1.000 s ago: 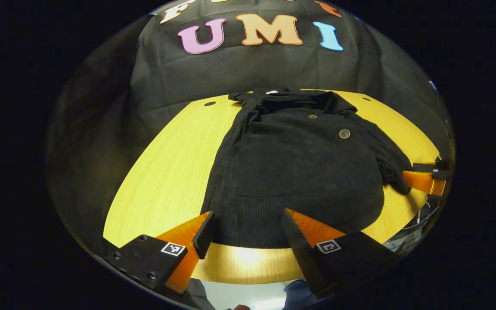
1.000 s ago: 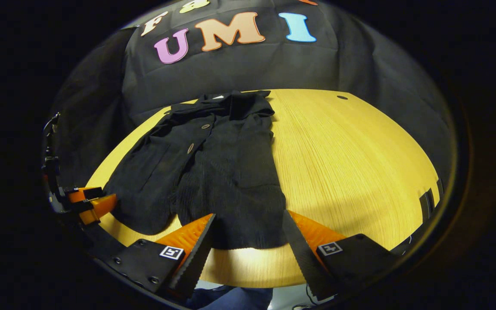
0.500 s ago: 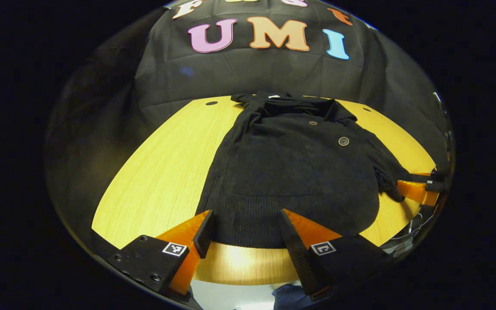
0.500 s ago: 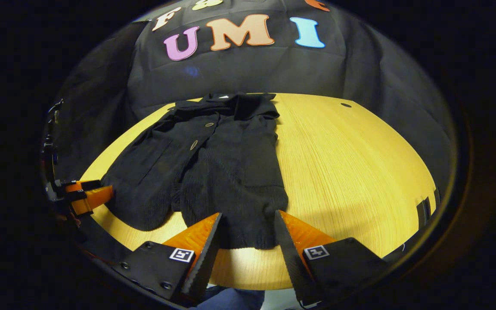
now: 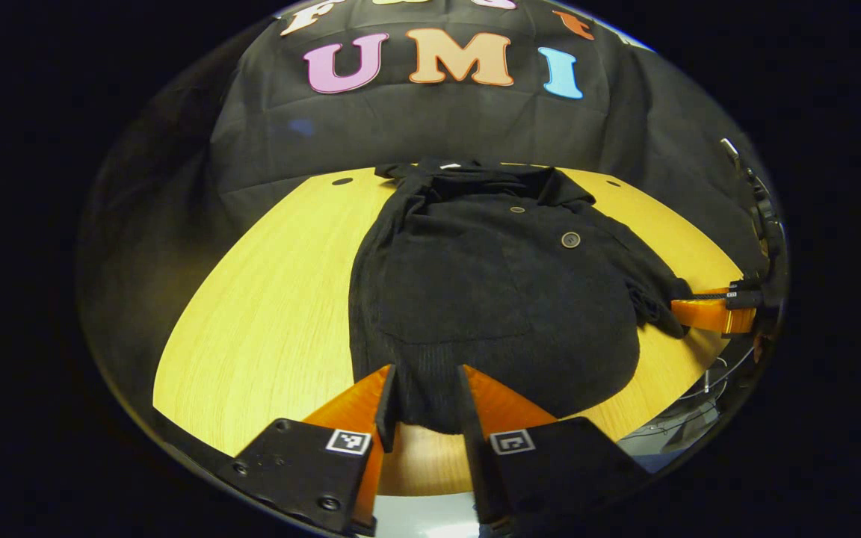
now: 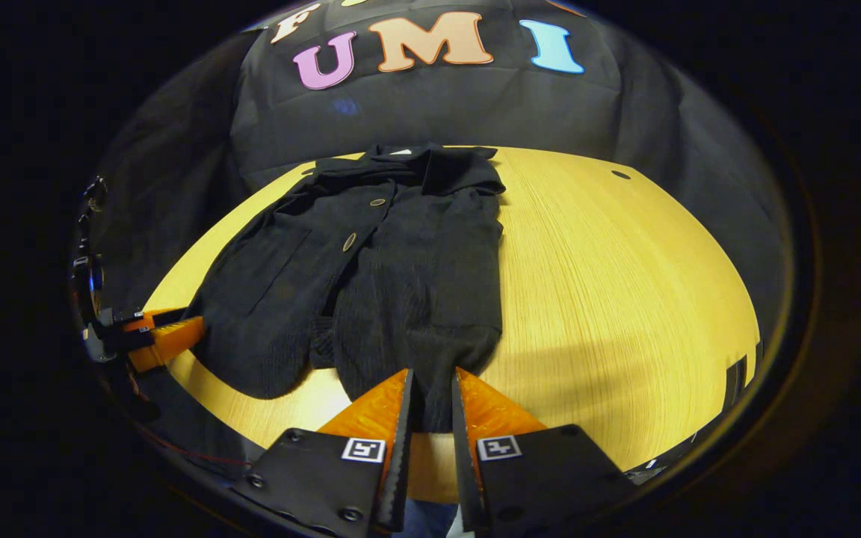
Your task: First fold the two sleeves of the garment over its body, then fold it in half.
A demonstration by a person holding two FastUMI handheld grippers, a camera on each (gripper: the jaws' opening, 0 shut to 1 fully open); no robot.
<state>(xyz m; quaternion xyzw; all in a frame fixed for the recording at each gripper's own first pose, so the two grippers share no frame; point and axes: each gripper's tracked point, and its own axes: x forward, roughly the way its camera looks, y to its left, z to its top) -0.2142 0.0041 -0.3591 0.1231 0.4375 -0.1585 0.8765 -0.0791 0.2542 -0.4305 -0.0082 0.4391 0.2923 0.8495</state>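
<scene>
At garment (image 5: 490, 299) hem, both claws pinch; table (image 6: 625, 299) bare rightward.

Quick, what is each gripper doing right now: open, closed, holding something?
Left gripper: closed on the hem of the garment.
Right gripper: closed on the garment's hem too.

Pretty simple setup: a rounded yellow wood-grain tabletop (image 5: 266, 314) with small dark holes (image 6: 620, 175) near its far edge, creased black cloth wall (image 5: 430, 119) behind it.
</scene>
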